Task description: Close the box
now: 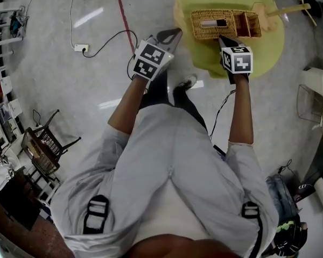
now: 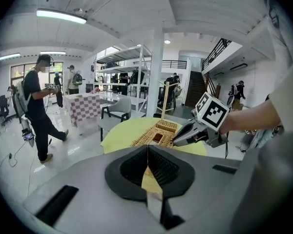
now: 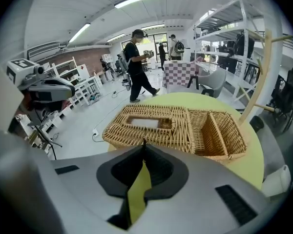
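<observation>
— Grey shirt (image 1: pixel 172 160) and black straps (image 1: pixel 97 214) fill the bottom of the head view, closest to the lens. What lies past the arms?

— Both forearms reach forward. On that side the left gripper (image 1: pixel 171 35) hangs over the floor (image 1: pixel 70 90), just off the left edge of the round yellow bench (image 1: pixel 269 42). Over the bench, the right gripper (image 1: pixel 224 40) points at the near long side of the wicker box (image 1: pixel 229 18), which lies about mid-bench.

— And the left gripper view?

— Its jaws are pressed together at the tips, with nothing between them. Beyond them sits the bench (image 2: pixel 117 138) with the wicker box (image 2: pixel 158 133) on it. From the right comes the right gripper (image 2: pixel 177 140), its tip at the box's side. A person (image 2: pixel 36 106) stands on the floor at far left.

— Right gripper view?

— Jaws pressed together there too, and empty. Their tips sit right at the near wall of the wicker box (image 3: pixel 151 130); whether they touch it I cannot tell. The box has a wide part with a woven top and a rectangular window in it. To its right is a part open at the top, split by a divider into two compartments. Bare bench (image 3: pixel 252 162) shows beside that open end. Off to the left hangs the left gripper (image 3: pixel 66 86), well apart from the box.
</observation>
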Available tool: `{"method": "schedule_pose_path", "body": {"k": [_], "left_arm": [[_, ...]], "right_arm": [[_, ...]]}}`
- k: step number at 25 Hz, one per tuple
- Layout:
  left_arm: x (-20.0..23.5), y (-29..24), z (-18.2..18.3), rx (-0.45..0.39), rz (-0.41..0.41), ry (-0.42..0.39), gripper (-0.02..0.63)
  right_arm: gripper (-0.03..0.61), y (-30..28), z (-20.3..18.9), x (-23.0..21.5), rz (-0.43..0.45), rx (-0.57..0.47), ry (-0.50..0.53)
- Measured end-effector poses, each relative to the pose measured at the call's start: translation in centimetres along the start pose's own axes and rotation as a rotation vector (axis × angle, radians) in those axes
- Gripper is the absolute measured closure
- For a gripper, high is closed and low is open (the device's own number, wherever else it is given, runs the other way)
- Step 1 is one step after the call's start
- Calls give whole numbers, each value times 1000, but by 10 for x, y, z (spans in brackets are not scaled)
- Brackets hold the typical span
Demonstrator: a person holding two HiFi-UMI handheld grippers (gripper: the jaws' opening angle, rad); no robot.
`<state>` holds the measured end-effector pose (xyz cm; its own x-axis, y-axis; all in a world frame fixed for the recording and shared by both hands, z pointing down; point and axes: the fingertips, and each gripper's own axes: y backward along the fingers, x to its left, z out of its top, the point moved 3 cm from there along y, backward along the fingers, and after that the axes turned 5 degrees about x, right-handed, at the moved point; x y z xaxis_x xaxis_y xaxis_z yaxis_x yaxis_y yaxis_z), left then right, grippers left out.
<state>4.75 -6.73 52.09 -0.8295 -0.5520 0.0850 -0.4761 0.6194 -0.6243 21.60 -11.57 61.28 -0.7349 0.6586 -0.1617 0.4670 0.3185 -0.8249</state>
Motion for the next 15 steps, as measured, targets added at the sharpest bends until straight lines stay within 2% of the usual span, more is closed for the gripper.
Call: {"method": "schedule_pose_path", "body": {"k": [2,5,15], "left_arm": [[1,2,2,-1,-3,-6,584],[6,8,7,-7,-11,-12,584],[19,-4,62,-53,-97,-82,584]], "right_arm": [[537,1,1,2,2,-1,-12],[475,10,1,5,-11,2,-30],[473,75,29,-6,-133,-106,-145]]}}
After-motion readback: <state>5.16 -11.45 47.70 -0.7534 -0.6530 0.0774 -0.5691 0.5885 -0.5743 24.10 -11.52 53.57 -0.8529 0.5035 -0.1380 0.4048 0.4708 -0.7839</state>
